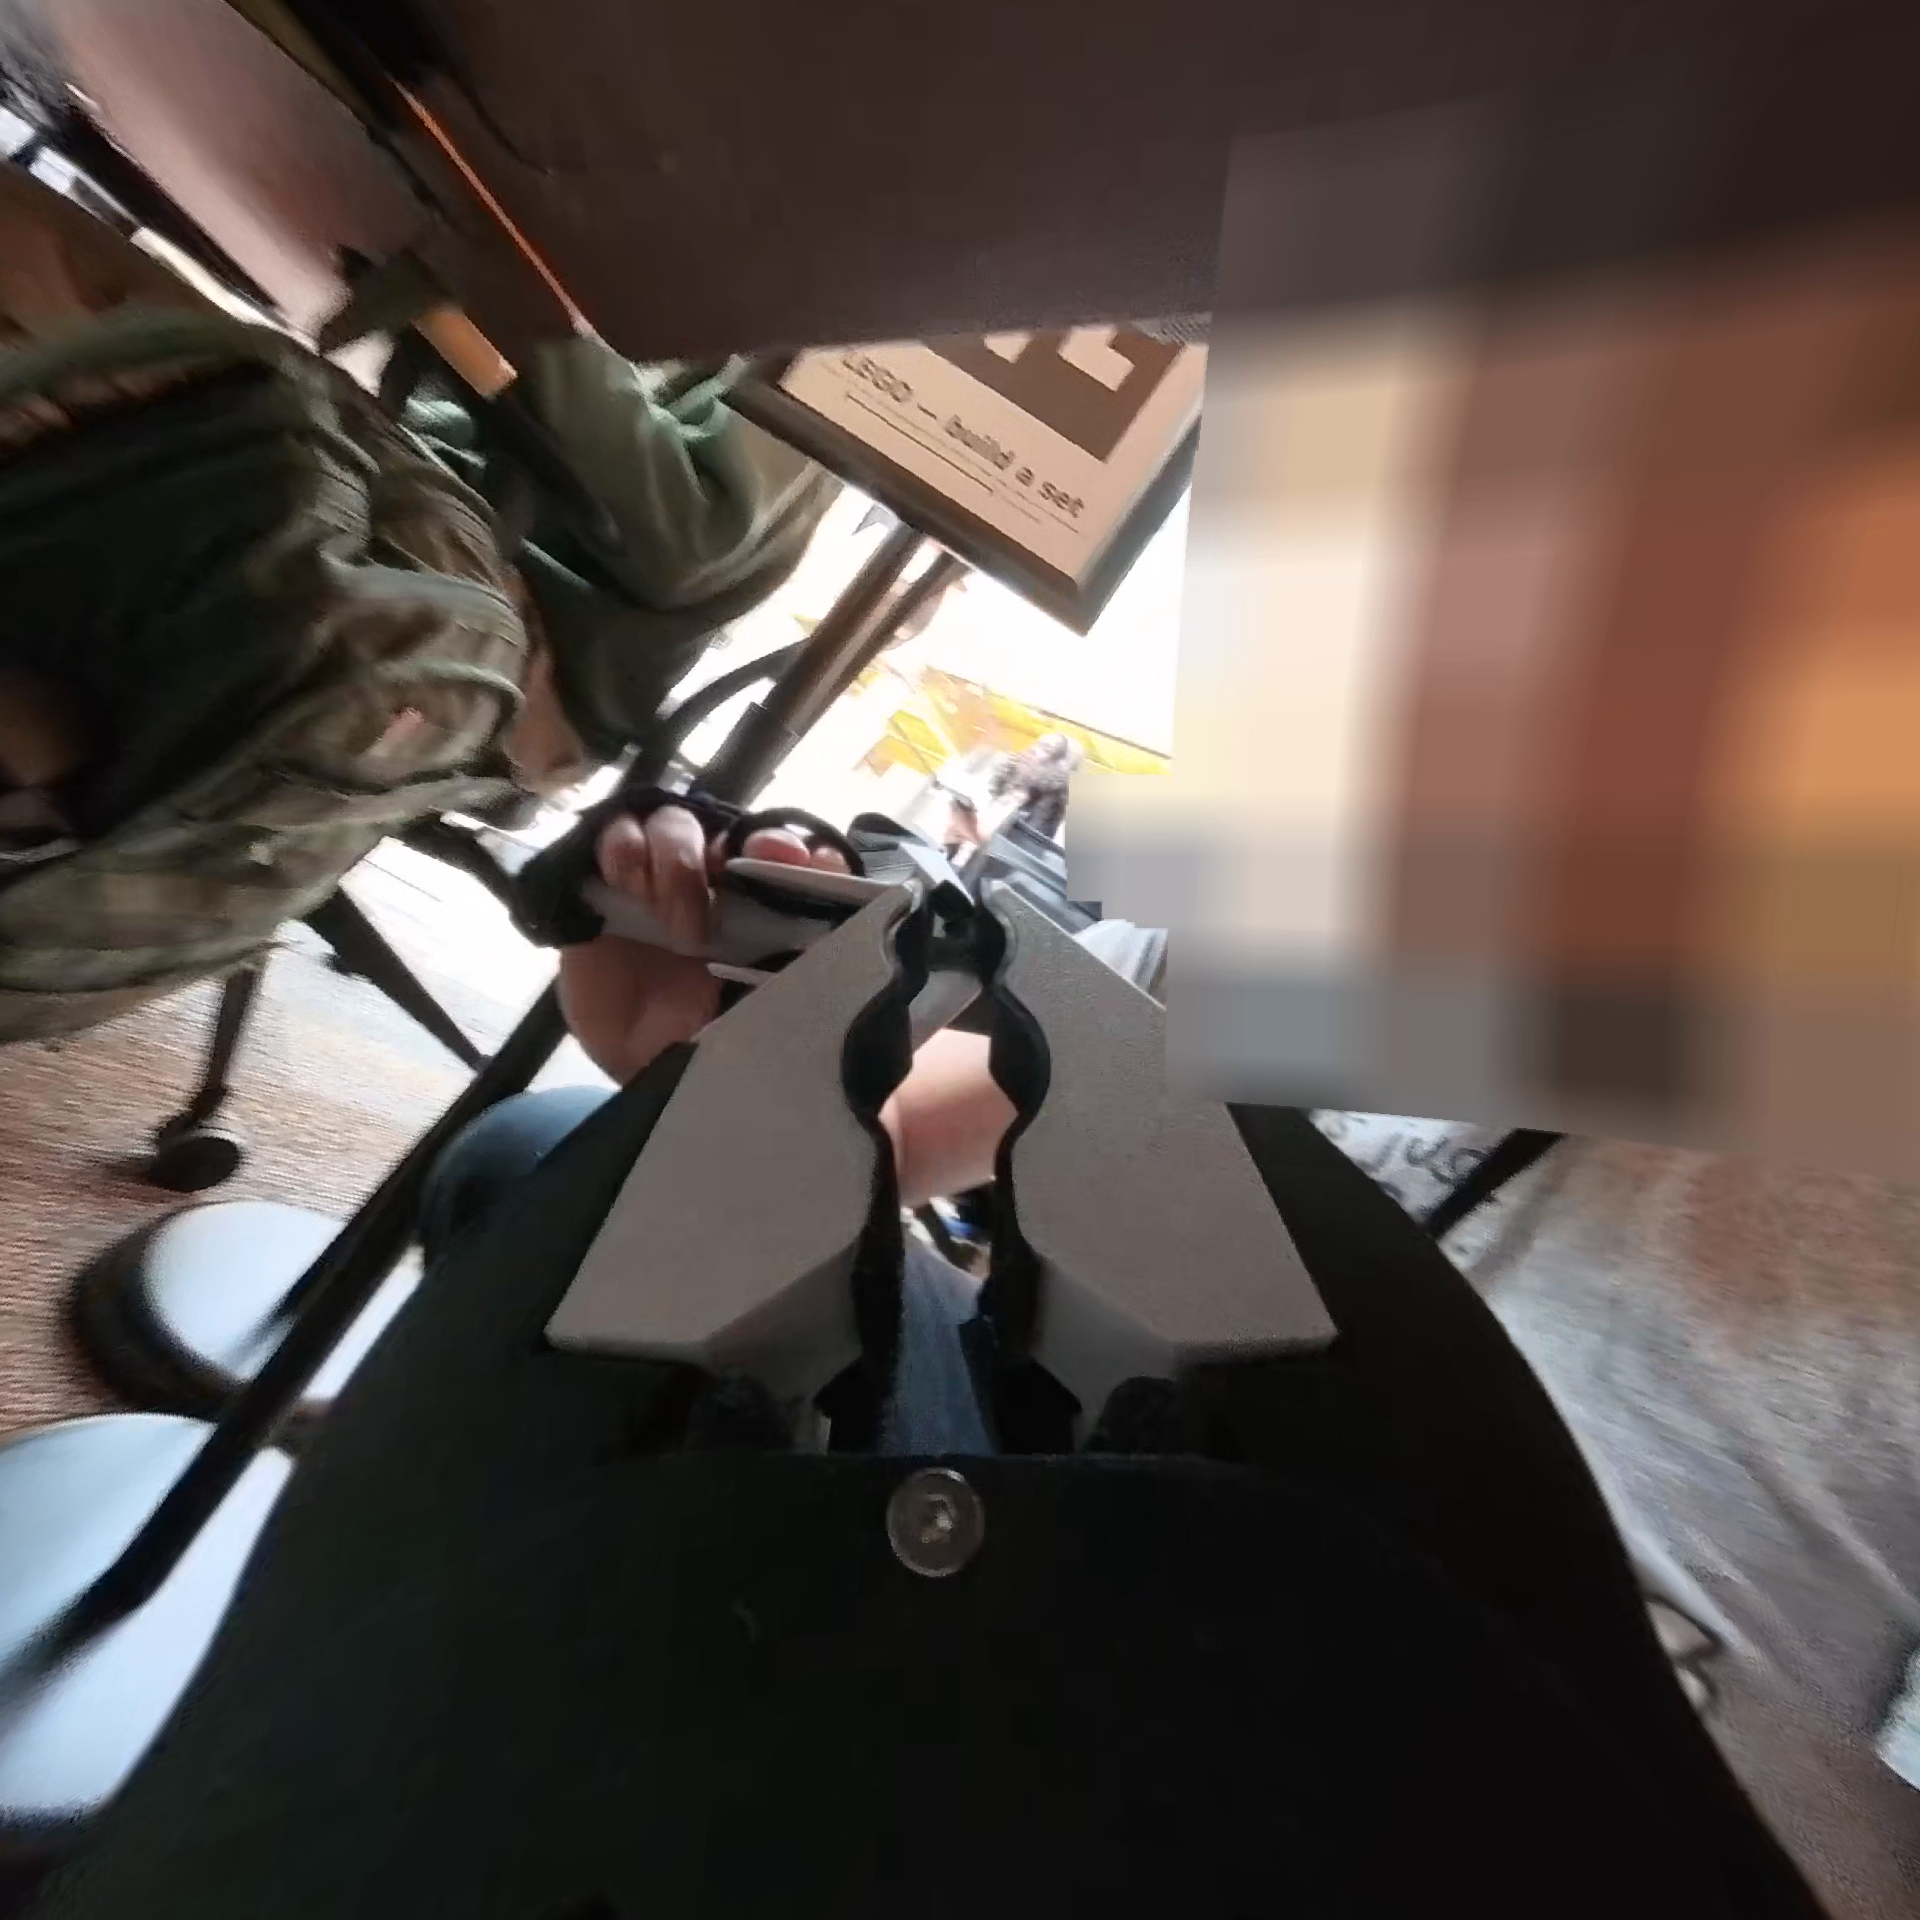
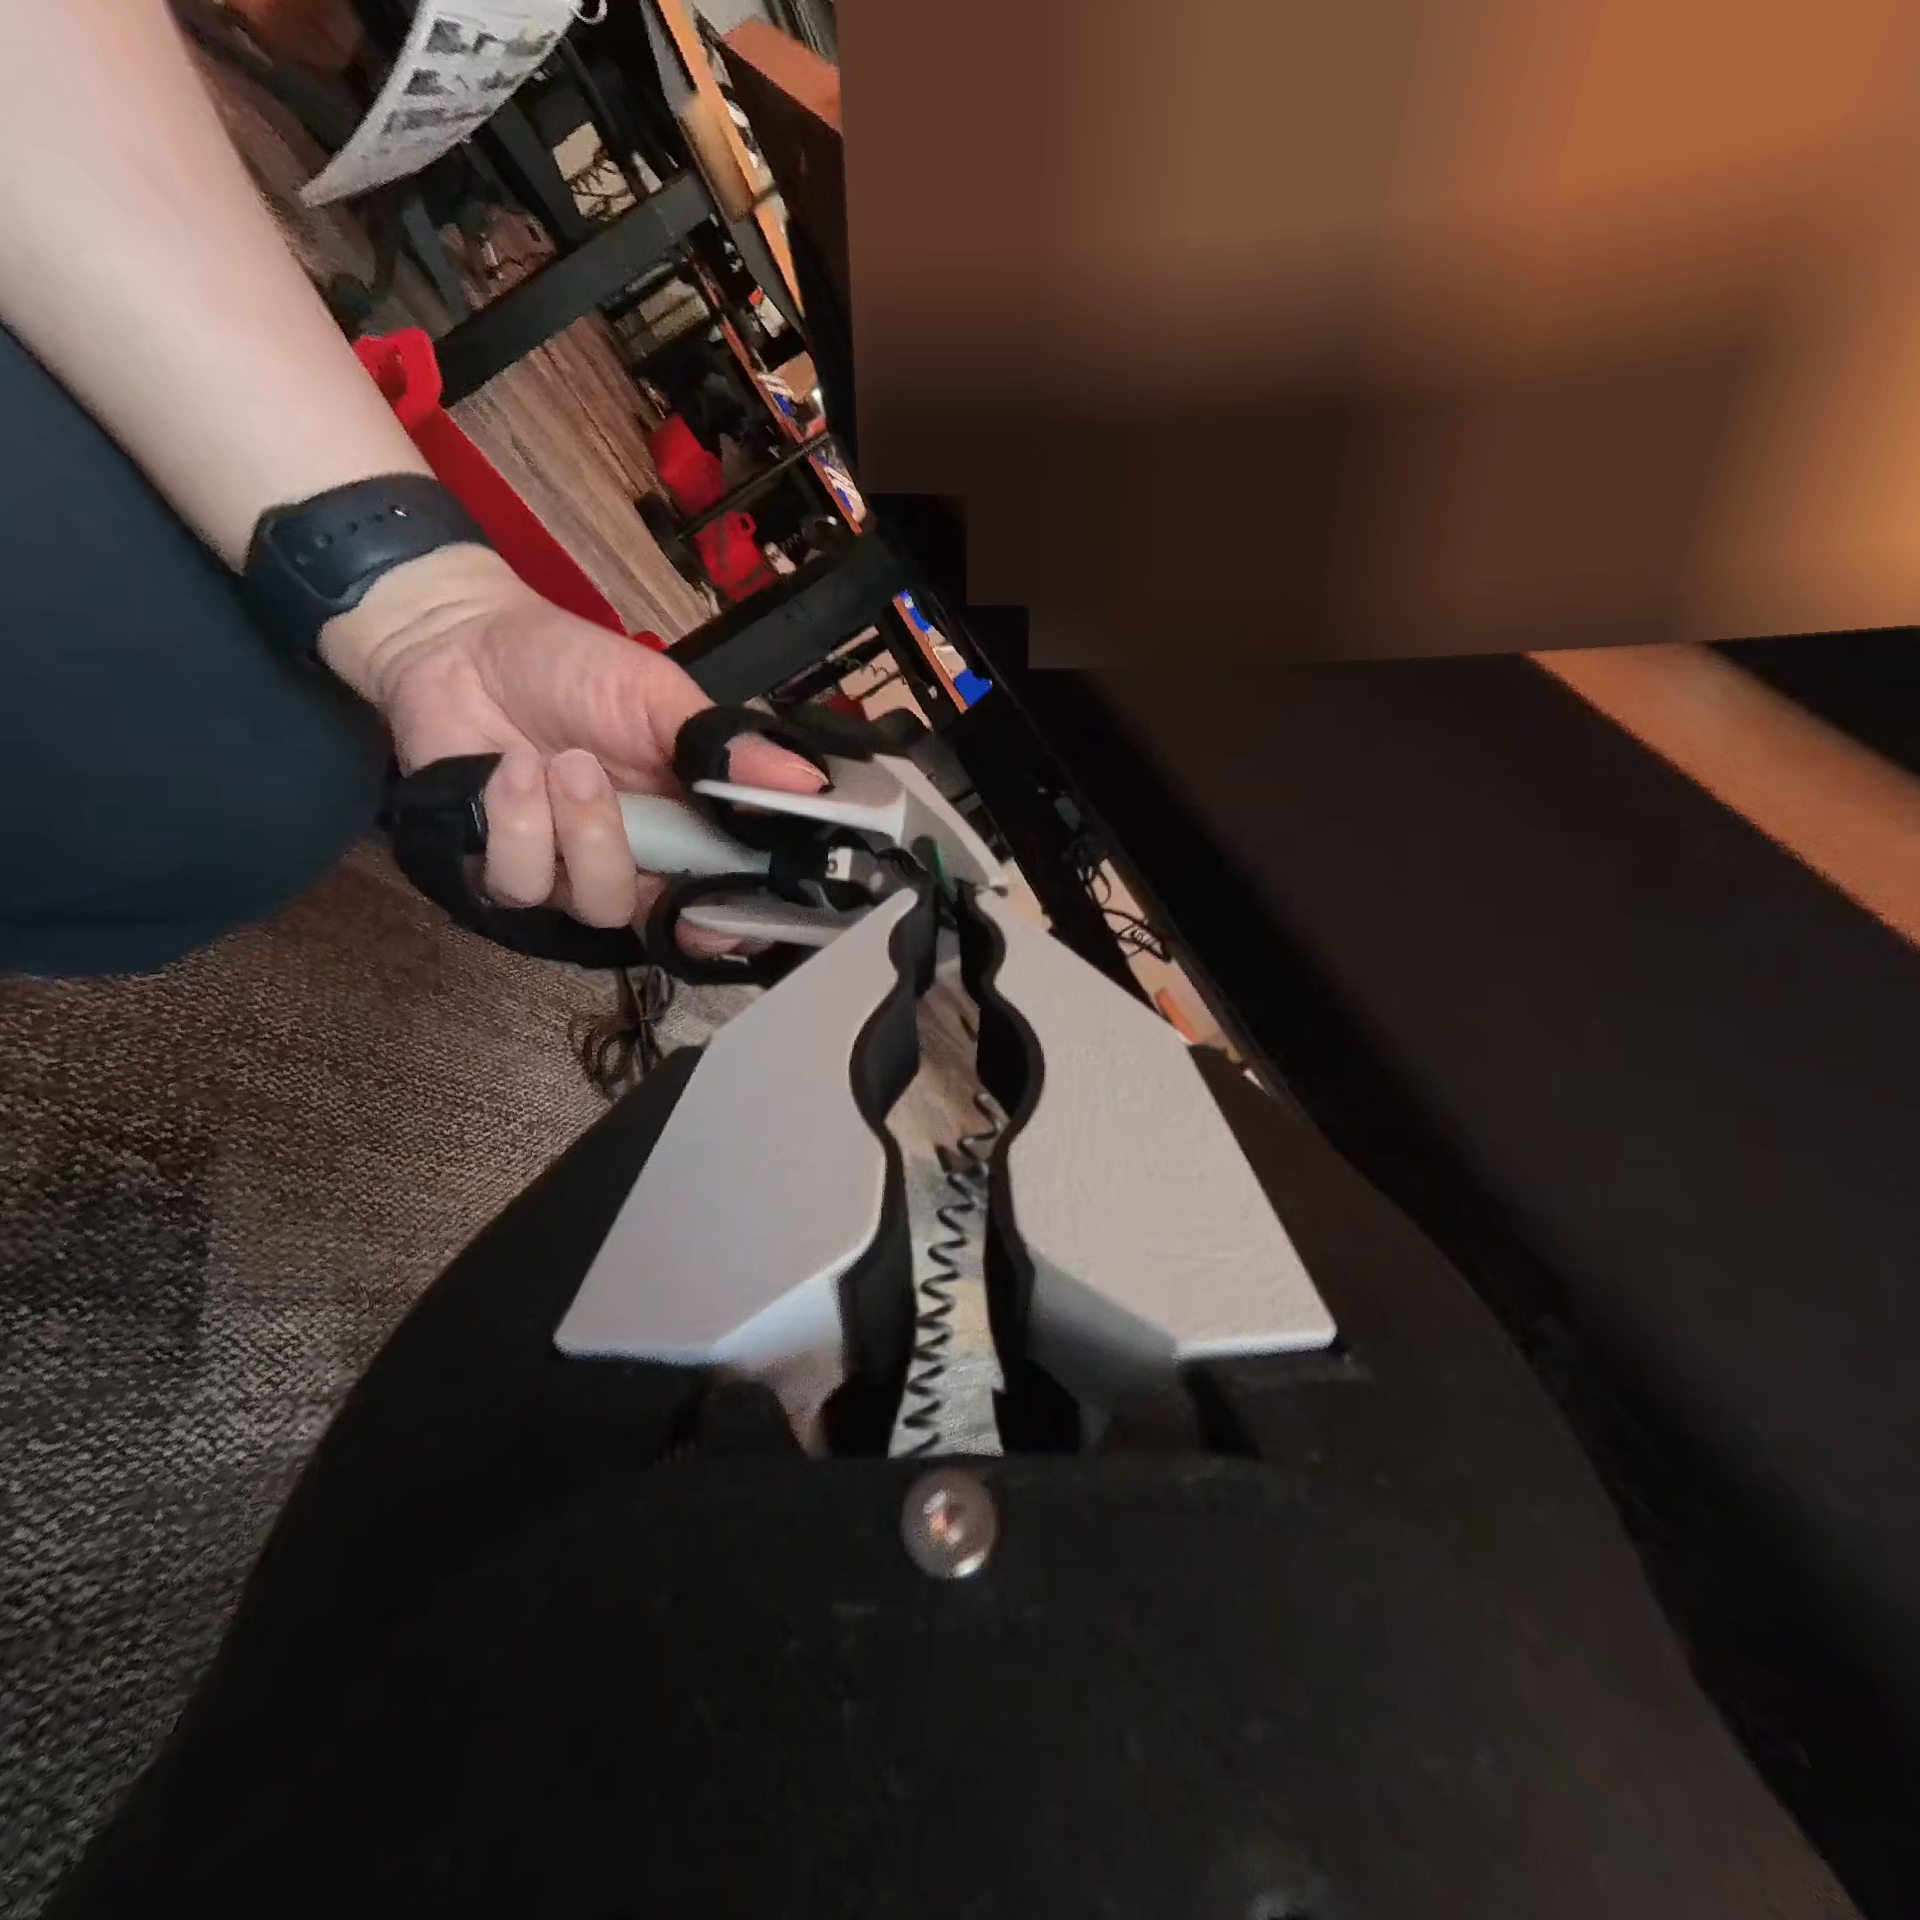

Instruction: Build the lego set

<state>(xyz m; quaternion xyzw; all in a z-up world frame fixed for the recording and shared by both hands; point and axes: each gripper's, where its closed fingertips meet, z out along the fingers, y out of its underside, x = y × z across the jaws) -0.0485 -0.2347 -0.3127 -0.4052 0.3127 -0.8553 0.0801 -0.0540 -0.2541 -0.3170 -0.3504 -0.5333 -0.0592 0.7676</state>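
Both hand-held grippers sit low, below the tabletop, pointed toward each other.

Left wrist view: left hand-held gripper [image 1: 948, 914] has grey wedge-shaped fingers with wavy black rubber pads [image 1: 871, 1039]. The tips stand slightly apart with nothing between them. Just beyond the tips, a hand [image 1: 649, 935] grips the right hand-held gripper's grey handle through black finger loops. Below it, blue trousers show through the finger gap. To the left, carpet [image 1: 343, 1039], a chair on castors draped with a green camouflage jacket [image 1: 239, 644], and black table legs. Above, the brown underside of the tabletop [image 1: 831, 156] and a framed card [image 1: 987, 468] with dark border, hanging at an angle.

Right wrist view: right hand-held gripper [image 2: 940, 904], same build, tips narrowly apart and empty. Through the gap, a coiled black cable [image 2: 951, 1247] on the floor. Just past the tips, the other hand [image 2: 540, 748], with a black wristband, holds the left hand-held gripper's handle. Farther off, red containers [image 2: 691, 473] on black shelving, brown carpet, printed paper sheet [image 2: 436, 94].

No lego pieces visible in either view; location cannot be told.
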